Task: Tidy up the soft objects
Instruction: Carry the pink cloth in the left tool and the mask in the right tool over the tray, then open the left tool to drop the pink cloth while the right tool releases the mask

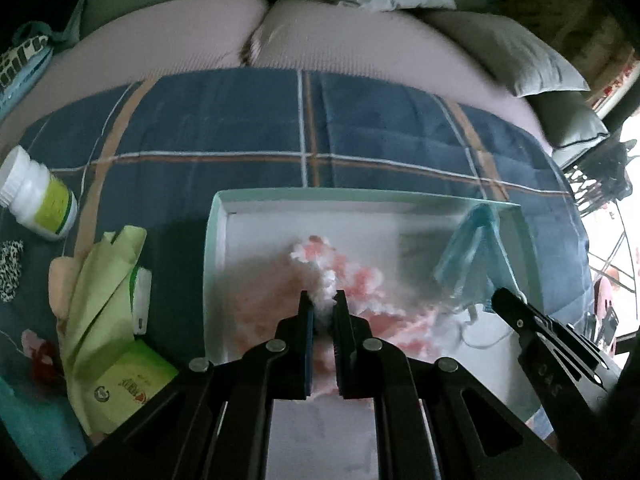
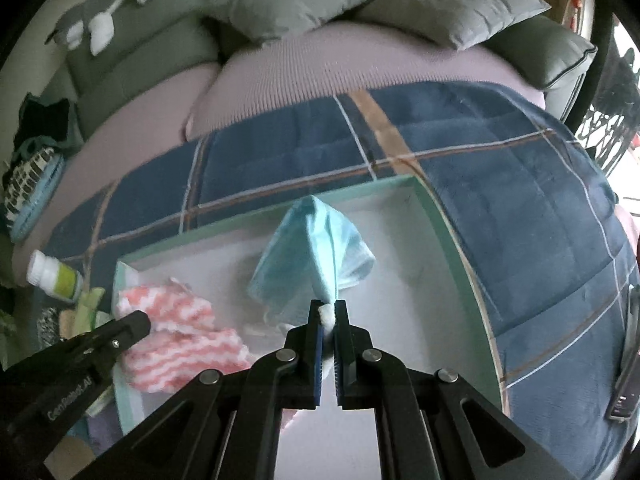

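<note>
We hold a soft thing in each hand over the box (image 2: 460, 248), which sits on the blue plaid blanket (image 2: 520, 184). Our left gripper (image 1: 323, 300) is pinched narrow on the pink-and-white cloth (image 1: 360, 280), which spreads ahead of the tips and to their right onto the box floor, in the left half of the box. Our right gripper (image 2: 329, 310) is clamped just as narrow on a white bit at the near end of the blue mask (image 2: 316, 256) — the mask fans out straight ahead of the jaws, its long axis running away from us toward the far wall, inside the right half. So each piece lies forward of its own gripper and above the box; letting go, we judge, would drop both inside, the cloth nearer the left wall and the mask nearer the far right corner. The mask appears to hang free, though we cannot tell whether its far edge touches the floor. The near wall of the box is hidden behind our grippers, and motion blurs the cloth in the left view. The bottle (image 1: 38, 196) and the green packet (image 1: 108, 304) lie on the blanket left of the box, well clear.
</note>
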### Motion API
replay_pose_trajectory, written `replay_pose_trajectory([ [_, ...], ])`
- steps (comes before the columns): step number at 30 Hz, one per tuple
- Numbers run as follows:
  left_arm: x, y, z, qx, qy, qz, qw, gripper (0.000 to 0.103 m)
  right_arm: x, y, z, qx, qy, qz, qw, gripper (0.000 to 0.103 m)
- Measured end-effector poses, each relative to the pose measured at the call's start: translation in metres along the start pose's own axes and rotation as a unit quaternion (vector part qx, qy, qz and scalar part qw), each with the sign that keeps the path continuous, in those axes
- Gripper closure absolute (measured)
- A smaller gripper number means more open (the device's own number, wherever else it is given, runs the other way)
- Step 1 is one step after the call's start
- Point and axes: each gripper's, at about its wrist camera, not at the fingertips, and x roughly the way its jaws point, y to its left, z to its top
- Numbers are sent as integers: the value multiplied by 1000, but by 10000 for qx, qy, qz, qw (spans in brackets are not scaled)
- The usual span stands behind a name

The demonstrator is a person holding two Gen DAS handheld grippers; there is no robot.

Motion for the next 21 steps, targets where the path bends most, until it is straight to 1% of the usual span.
replay_pose_trajectory([
  [3,6,2,-1,-21,61,145,9999,94,6,1,-1,-3,117,-10,9999,97],
  [7,4,4,-1,-58,64,134,9999,94,7,3,-1,-28,154,-59,9999,95],
  [8,2,4,-1,-49,43,137,9999,92,4,3,-1,-21,136,-78,9999,95],
  [10,-3,5,-1,-49,3,148,9999,83,-1,3,1,-27,63,-73,9999,95],
  [11,-6,6,-1,-51,-30,160,9999,72,-5,4,1,-40,14,-64,10000,95],
  [12,-10,7,-1,-63,-78,170,9998,57,-8,4,2,-49,-14,-66,10000,95],
  [14,-16,10,1,-108,-160,173,9997,43,-13,6,3,-79,-59,-82,9999,95],
  [15,-20,11,3,-149,-213,196,9995,40,-14,6,4,-96,-72,-84,9999,95],
  [16,-23,13,4,-173,-244,217,9993,40,-17,8,4,-124,-85,-102,9998,94],
  [17,-26,16,6,-206,-285,245,9991,38,-19,10,4,-152,-101,-111,9998,90],
  [19,-33,25,8,-309,-373,303,9984,33,-21,15,4,-194,-114,-129,9997,87],
  [21,-38,32,10,-422,-447,362,9975,26,-20,24,3,-306,-96,-93,9994,87],
])
